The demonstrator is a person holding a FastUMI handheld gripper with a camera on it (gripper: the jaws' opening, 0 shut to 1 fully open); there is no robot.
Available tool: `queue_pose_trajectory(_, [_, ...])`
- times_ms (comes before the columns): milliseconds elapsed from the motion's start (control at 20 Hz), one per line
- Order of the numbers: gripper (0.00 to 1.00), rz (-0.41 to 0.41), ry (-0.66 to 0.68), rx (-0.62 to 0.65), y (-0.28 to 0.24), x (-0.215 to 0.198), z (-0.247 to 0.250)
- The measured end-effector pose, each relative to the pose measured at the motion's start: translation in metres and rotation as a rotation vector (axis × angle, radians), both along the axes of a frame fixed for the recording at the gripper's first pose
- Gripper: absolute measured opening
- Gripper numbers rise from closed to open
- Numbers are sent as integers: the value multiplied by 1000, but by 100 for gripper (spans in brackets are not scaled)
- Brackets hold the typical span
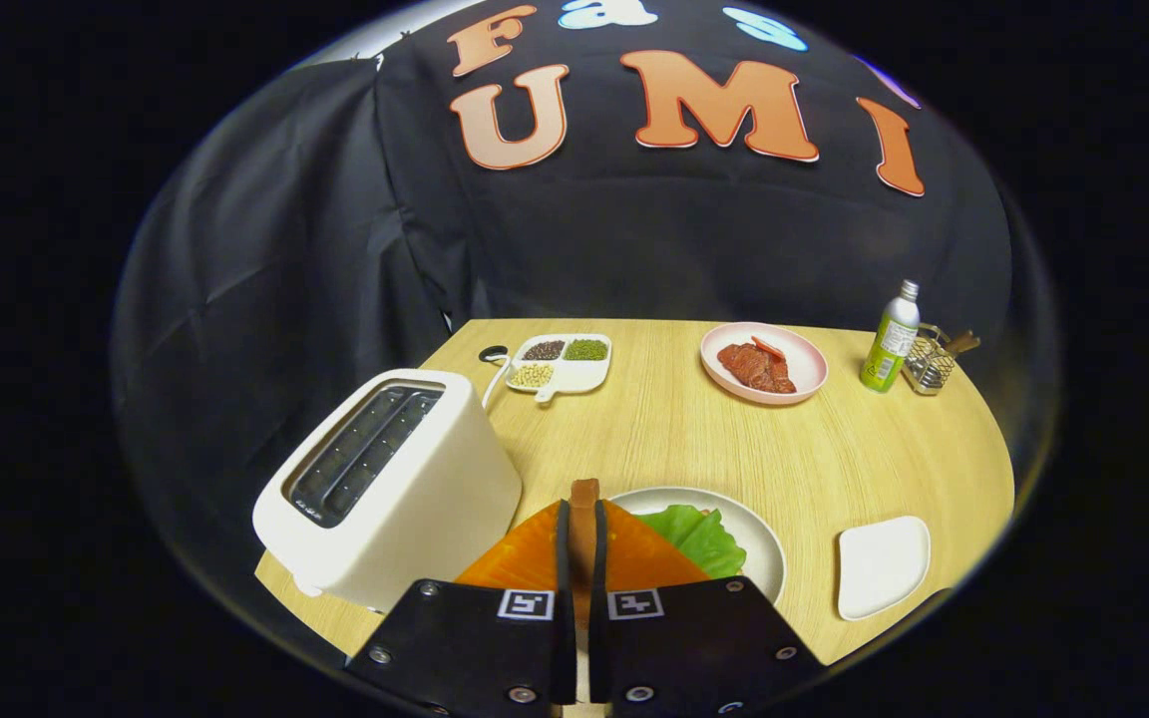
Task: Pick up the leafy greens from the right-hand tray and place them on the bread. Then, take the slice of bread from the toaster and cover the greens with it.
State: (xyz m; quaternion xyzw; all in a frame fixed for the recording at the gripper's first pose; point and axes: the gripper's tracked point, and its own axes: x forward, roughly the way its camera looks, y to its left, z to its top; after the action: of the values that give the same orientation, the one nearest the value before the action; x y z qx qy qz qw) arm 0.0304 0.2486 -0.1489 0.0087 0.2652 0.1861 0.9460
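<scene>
On the desk (694, 439), the empty toaster (390, 484) stands lower left while the plate (759, 543) of greens (699, 534) lies just beyond and right of the fingers (584, 538), pinching a bread slice (584, 499) held upright on edge.

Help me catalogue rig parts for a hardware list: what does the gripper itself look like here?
The gripper has two wedge-shaped, ribbed fingers, each mounted on a flat black panel with silver screw heads and one square black-and-white marker. The fingers press on a slice of bread above the round plate.
</scene>
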Motion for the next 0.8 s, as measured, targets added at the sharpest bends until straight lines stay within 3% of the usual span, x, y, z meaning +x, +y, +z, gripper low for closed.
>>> queue_pose_trajectory(650, [6, -38, 57, 31, -64, 27, -31])
queue_pose_trajectory(800, [13, -50, 81, 32, -74, 32, -39])
